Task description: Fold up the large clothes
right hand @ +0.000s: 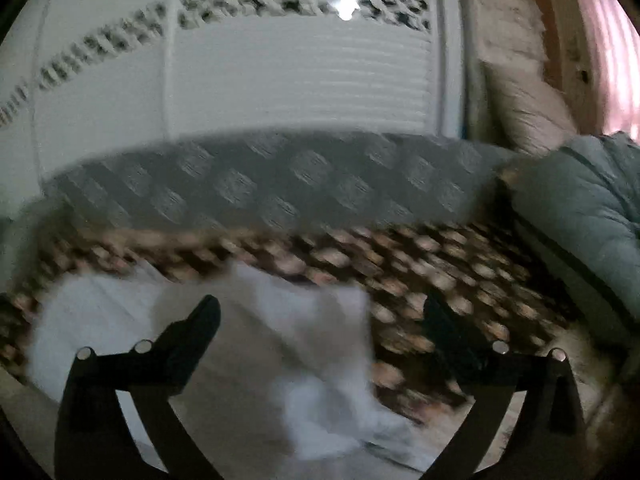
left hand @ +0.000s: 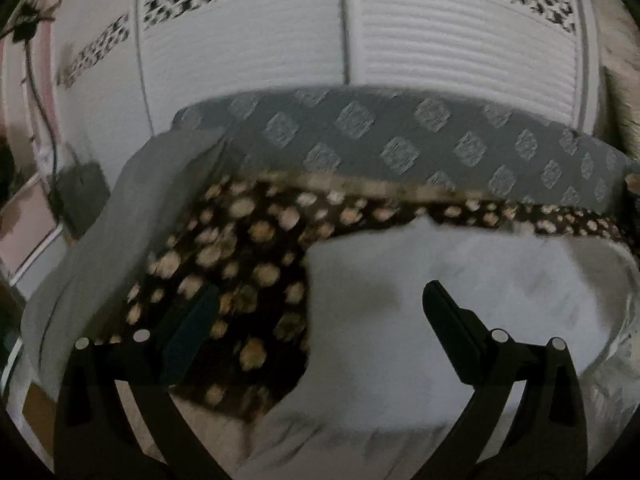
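A white garment [left hand: 460,276] lies spread on a dark blanket with tan spots [left hand: 240,248] on a bed. My left gripper [left hand: 320,300] is open just above the garment's left edge; its left finger is over the blanket, its right finger over the white cloth. In the right wrist view the same white garment [right hand: 280,320] lies partly folded, blurred by motion. My right gripper [right hand: 320,312] is open above its right edge, its left finger over the cloth, its right finger over the spotted blanket [right hand: 460,272]. Neither gripper holds anything.
A grey bed cover with pale squares [left hand: 400,140] runs behind the blanket. A light grey cloth [left hand: 132,208] lies at the left. A white wardrobe with ribbed doors [left hand: 460,32] stands behind. A grey-blue quilt [right hand: 580,208] and pillows [right hand: 520,108] lie at the right.
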Action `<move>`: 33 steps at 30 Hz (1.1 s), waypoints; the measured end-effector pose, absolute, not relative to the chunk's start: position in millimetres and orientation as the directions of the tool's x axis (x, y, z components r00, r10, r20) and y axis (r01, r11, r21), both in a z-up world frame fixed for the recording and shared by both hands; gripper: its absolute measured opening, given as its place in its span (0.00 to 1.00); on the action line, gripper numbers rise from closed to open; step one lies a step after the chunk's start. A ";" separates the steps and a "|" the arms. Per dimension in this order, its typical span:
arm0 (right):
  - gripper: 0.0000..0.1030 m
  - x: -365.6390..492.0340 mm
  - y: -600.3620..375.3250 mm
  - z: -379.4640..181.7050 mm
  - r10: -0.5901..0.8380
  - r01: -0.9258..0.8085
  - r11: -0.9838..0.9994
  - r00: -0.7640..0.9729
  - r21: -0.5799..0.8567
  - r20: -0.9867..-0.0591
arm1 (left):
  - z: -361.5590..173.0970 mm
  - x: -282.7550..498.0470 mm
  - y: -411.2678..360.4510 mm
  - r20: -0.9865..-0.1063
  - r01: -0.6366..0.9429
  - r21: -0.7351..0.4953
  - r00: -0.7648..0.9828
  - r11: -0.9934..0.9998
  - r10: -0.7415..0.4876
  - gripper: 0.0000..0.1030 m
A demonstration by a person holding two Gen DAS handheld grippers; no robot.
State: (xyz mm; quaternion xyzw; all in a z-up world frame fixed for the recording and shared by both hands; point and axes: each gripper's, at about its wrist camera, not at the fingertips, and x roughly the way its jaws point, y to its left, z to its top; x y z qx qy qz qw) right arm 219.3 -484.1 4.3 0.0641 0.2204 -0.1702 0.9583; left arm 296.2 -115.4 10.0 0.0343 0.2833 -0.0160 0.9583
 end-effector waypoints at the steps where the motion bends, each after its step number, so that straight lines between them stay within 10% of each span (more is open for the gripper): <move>1: 0.98 232.1 -476.3 5.7 -0.256 0.312 0.948 0.855 0.054 -0.452 | 11.6 303.0 -124.4 -0.543 0.071 0.051 0.839 0.996 -0.032 0.97; 9: 0.99 311.5 -450.4 -97.7 -0.141 0.143 0.988 0.740 -0.051 -0.657 | -68.8 365.9 -191.2 -0.594 0.134 0.345 0.798 0.929 0.105 0.97; 14: 0.99 324.5 -459.6 -128.7 -0.055 0.086 0.996 0.735 0.012 -0.676 | -119.6 381.0 -153.7 -0.637 0.127 0.001 0.765 0.992 -0.098 0.97; 33: 0.99 358.6 -456.3 -159.5 -0.082 0.108 0.994 0.653 -0.014 -0.753 | -145.4 403.9 -173.9 -0.679 0.108 0.131 0.734 0.985 0.010 0.97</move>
